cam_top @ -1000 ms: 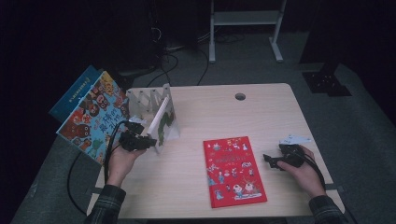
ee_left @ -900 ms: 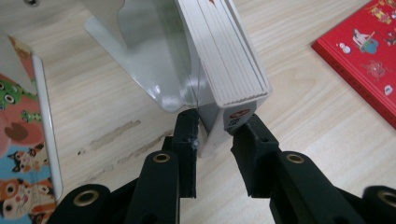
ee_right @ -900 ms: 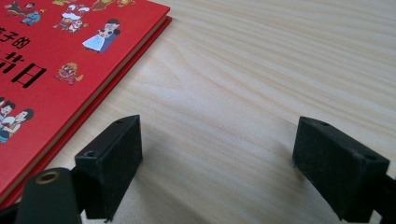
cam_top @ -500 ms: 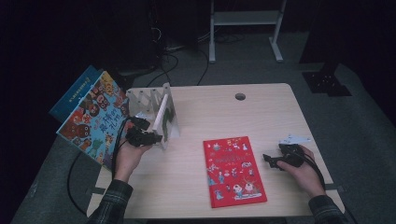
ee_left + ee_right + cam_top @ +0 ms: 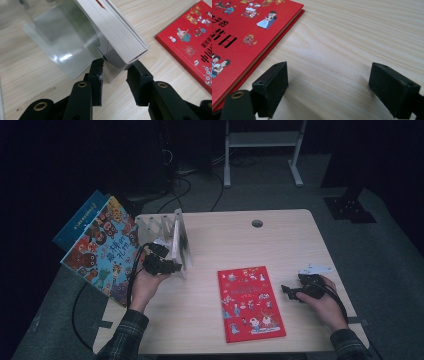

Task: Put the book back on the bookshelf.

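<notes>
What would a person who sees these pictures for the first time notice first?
The bright red picture book lying flat near the front middle of the pale wooden table draws the eye first. Next comes the left gripper, whose black jaws close around the corner of a thick white-paged book standing in the clear plastic rack at the table's left. The right gripper rests open on bare wood beside the red book.
</notes>
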Tool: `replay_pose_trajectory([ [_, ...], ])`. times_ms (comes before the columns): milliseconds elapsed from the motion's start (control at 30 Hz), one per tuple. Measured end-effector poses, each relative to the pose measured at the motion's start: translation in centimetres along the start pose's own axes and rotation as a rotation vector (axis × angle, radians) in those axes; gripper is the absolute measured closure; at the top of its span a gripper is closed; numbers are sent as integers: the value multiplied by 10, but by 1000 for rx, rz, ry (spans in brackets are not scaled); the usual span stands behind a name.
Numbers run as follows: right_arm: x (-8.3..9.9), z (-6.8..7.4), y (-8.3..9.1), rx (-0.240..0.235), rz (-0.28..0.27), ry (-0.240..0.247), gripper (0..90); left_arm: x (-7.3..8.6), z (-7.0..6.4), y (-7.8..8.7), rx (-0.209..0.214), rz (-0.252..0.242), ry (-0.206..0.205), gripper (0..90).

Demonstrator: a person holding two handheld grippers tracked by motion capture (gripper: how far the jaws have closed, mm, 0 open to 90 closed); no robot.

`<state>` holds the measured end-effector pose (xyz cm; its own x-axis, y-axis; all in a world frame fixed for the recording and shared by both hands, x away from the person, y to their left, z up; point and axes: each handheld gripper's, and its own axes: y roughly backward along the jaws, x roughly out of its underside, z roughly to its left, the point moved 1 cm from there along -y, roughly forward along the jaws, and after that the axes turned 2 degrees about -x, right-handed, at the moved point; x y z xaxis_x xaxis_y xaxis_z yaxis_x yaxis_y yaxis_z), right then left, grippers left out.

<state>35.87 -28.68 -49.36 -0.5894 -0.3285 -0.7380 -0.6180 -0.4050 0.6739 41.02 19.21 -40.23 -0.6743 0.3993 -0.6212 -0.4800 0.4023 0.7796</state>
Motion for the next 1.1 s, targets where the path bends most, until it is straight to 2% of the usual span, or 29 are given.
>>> replay_pose_trajectory([
  [267,0,0,0,0,0,0,149,-7,-8,-7,33,-8,-12,633],
  [467,0,0,0,0,0,1,149,-6,-7,-6,57,-30,-4,602],
  [533,0,0,0,0,0,0,150,-5,-6,-4,79,-38,-2,585],
  [733,0,0,0,0,0,1,150,3,-7,0,98,-25,-36,483],
  [867,0,0,0,1,1,1,150,11,-7,5,130,-20,-48,432],
  [1100,0,1,0,3,0,-1,150,27,-11,13,173,-36,-97,340],
])
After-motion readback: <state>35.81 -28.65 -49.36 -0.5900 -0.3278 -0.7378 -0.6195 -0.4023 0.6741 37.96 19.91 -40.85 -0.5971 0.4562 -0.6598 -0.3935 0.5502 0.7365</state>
